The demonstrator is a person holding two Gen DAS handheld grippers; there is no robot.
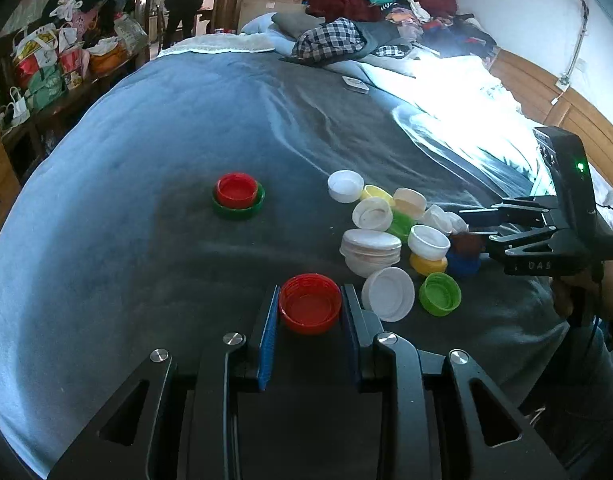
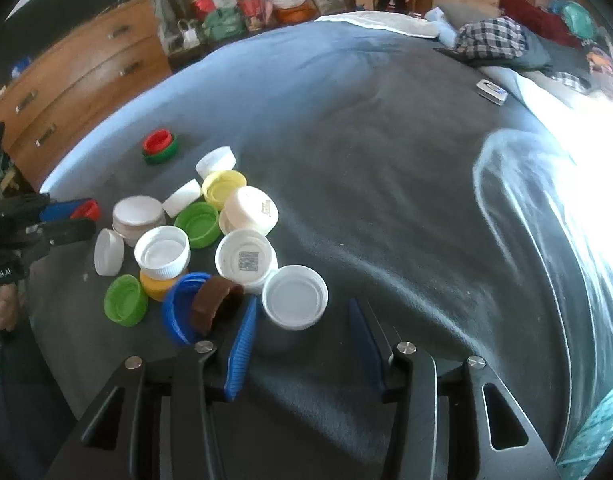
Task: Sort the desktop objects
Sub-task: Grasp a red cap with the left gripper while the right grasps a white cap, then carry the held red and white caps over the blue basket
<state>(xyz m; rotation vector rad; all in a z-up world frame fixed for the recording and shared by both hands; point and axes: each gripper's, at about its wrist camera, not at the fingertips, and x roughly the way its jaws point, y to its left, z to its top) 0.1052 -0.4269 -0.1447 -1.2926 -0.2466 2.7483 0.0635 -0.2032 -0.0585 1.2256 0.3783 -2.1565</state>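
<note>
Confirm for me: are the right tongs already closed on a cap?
No: the right tongs stand wide open, and the white cap sits untouched between their tips.

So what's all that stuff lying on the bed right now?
Red cap: one, red, open side up, between the left tool's pads.
Red-on-green stack: two caps, apart from the pile, further left.
White caps: about nine, white, in the pile.
Green caps: two loose, green, in the pile.
Yellow caps: two, yellow, in the pile.
Blue cap: one, blue, pile's near edge.
Brown cap: one, brown, leaning in the blue cap.
Blanket: one, grey-blue, under everything.
Left tool: shut on the red cap.
Right tool: open, around a white cap.
</note>
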